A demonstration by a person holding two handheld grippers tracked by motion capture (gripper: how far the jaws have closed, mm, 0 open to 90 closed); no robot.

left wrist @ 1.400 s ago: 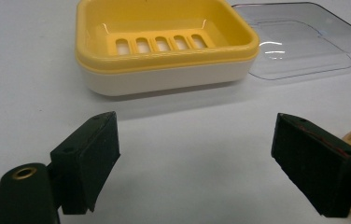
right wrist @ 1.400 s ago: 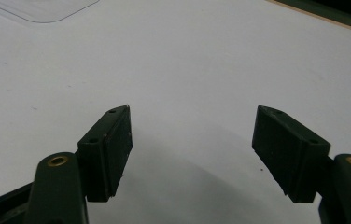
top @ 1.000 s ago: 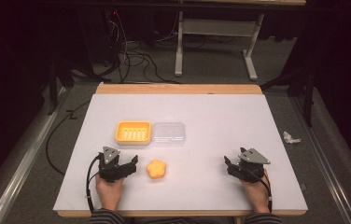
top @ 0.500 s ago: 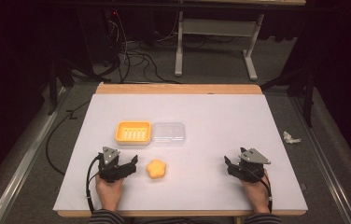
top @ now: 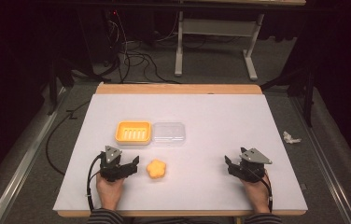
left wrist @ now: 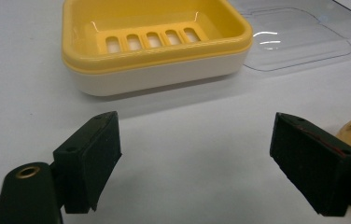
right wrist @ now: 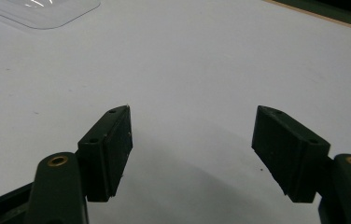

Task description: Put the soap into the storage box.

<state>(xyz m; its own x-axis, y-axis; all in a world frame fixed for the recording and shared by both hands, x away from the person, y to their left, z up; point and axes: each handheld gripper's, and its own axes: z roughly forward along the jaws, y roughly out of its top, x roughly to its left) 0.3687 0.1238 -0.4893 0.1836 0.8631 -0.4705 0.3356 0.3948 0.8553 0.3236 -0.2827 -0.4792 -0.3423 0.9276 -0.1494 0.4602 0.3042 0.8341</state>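
The small orange flower-shaped soap point(top: 156, 169) lies on the white table point(top: 211, 121), near its front edge and left of the middle. It is just beside the left gripper point(top: 129, 166), on that gripper's right side, and well apart from the right gripper point(top: 229, 164). Both grippers have their jaws spread and hold nothing. The yellow soap dish with slotted tray point(top: 133, 132) stands behind the soap, touching the clear plastic lid point(top: 169, 134).

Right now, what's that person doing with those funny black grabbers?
A person holds a grabber in each hand at a white table. The left gripper is open beside a yellow flower-shaped soap, not touching it. The right gripper rests open, well apart. A yellow soap dish and its clear lid wait behind the soap.
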